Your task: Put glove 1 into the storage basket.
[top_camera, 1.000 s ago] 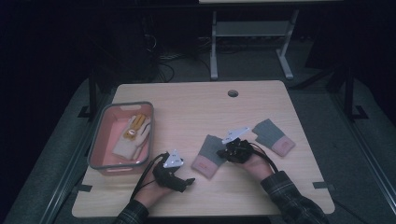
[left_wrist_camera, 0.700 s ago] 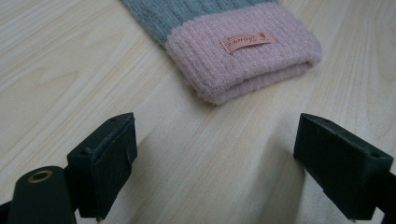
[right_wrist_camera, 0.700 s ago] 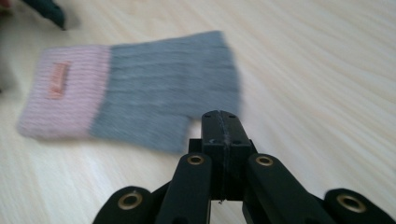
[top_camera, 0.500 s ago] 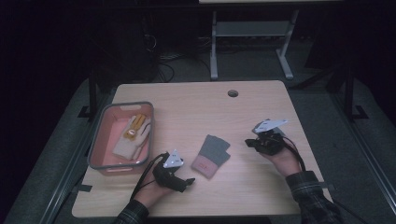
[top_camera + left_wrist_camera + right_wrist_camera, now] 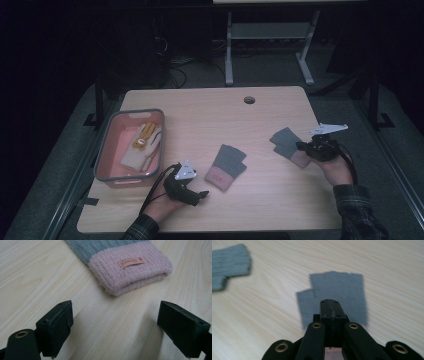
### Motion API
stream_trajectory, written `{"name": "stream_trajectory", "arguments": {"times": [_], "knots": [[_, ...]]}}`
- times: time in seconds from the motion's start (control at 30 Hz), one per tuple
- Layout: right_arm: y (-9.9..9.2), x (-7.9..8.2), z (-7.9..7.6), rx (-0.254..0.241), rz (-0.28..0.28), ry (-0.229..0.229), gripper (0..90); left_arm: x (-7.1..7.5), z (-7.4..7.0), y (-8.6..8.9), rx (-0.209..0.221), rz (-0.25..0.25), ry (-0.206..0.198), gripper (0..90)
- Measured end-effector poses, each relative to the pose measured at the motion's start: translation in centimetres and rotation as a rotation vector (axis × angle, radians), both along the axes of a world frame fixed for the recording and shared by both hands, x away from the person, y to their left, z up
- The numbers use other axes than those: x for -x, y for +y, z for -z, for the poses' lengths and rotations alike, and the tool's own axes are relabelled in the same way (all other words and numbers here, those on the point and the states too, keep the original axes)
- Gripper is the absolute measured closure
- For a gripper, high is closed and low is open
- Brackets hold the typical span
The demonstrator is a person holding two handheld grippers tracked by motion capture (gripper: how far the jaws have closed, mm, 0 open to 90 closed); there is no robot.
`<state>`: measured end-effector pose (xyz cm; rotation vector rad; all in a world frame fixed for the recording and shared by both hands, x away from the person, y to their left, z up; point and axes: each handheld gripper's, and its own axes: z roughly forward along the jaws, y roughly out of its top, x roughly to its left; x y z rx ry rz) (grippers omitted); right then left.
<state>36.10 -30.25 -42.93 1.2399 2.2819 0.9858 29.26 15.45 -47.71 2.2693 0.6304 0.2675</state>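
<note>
Right gripper view: right gripper [image 5: 330, 305] fingers clamped on grey glove [image 5: 337, 293], thin pinch may slip; left gripper [image 5: 120, 322] fingers apart near pink-cuffed glove [image 5: 130, 265].

Left gripper [image 5: 199, 194] is held low near the front edge, jaws spread wide. Right gripper [image 5: 301, 146] is held out at the right, jaws pressed together, forearm angled inward.

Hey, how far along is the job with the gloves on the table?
Done: cream gloves lie in the pink bin. In hand: the right gripper, shut, sits at the cuff of the right grey glove; an actual grip can't be confirmed. The left gripper is open, just short of the middle grey glove. Left: both grey gloves lie on the table, probably bin-bound.
</note>
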Motion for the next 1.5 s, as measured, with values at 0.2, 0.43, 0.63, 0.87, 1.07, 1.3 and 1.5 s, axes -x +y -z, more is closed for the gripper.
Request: {"name": "stream_trajectory", "arguments": {"times": [0.2, 0.43, 0.63, 0.87, 1.07, 1.3, 1.5], "knots": [[-1.8, -0.6, 1.0, 0.000, 0.045, 0.030, 89.9, 0.0, 0.0, 0.0, -0.001, 0.000, -0.001, 12.6], [-2.1, -1.2, 2.7, 0.030, 0.056, 0.096, 89.9, 0.0, 0.0, 0.0, -0.001, 0.000, 0.000, 12.6], [-1.4, -1.0, 2.6, 0.040, 0.032, 0.108, 89.9, 0.0, 0.0, 0.0, -0.003, 0.002, 0.000, 12.6], [0.8, -0.2, 2.4, 0.062, -0.034, 0.125, 89.9, 0.0, 0.0, 0.0, -0.003, 0.001, -0.001, 12.6], [2.6, 0.2, 2.2, 0.067, -0.091, 0.137, 89.9, 0.0, 0.0, 0.0, -0.003, 0.002, -0.001, 12.6], [4.0, 1.0, 2.2, 0.053, -0.157, 0.157, 89.9, 0.0, 0.0, 0.0, -0.003, 0.002, 0.000, 12.6], [5.3, 2.2, 2.1, 0.054, -0.223, 0.155, 89.9, 0.0, 0.0, 0.0, -0.003, 0.002, 0.000, 12.6]]}}
